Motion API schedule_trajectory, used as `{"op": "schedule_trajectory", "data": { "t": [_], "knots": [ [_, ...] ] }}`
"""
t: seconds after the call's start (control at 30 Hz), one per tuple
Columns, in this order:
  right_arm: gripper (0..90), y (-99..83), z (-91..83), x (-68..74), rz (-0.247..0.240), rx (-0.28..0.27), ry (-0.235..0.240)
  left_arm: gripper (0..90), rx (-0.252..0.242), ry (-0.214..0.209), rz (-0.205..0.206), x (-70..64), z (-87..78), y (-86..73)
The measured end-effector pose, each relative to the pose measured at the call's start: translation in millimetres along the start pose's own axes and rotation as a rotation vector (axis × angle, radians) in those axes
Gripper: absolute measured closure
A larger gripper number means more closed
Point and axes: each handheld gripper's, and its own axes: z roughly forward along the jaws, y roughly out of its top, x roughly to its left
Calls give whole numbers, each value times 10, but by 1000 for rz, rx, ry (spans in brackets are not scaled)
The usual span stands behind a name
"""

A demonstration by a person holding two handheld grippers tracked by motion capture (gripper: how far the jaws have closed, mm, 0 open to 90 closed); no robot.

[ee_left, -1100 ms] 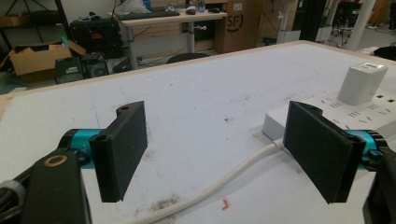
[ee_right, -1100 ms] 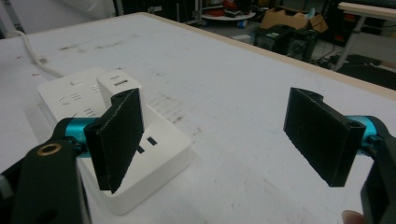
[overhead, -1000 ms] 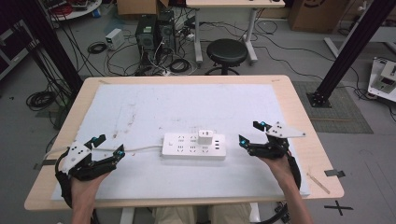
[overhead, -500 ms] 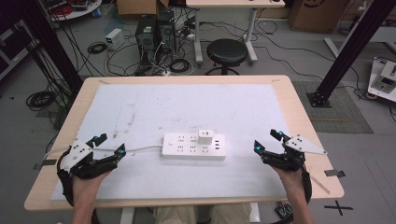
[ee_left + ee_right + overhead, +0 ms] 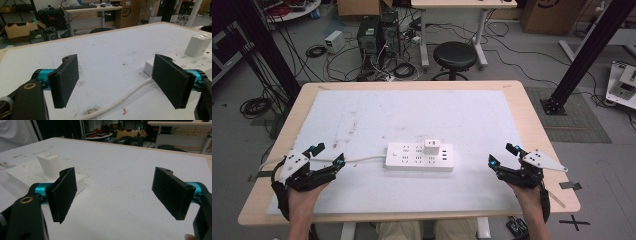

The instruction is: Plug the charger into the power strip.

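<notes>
two grippers: left gripper (image 5: 328, 156) and right gripper (image 5: 501, 154) both spread wide, holding nothing
step: looks finished, charger (image 5: 432, 147) seated in power strip (image 5: 419, 157) between them
next: probably nothing

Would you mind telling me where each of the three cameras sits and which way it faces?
High view: above the person's side of the table, looking forward and down on the power strip; both forearms enter at the bottom, with the left gripper and right gripper.
Left gripper view: rides the left gripper, facing across the table; its open jaws straddle the strip's white cable.
Right gripper view: rides the right gripper, facing the strip from the opposite end; open jaws.
Shared: the white charger plugged into the strip.
</notes>
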Motion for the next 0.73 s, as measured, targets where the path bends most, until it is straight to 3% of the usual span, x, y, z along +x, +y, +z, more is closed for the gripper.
{"op": "schedule_trajectory", "data": {
  "t": [0.33,0.73],
  "knots": [
    [206,-26,-27,-24,21,8,-3,217,6,-14,5,-17,48,5],
    [206,-51,9,-32,12,22,0,218,11,-23,5,-19,75,-6]
  ]
}}
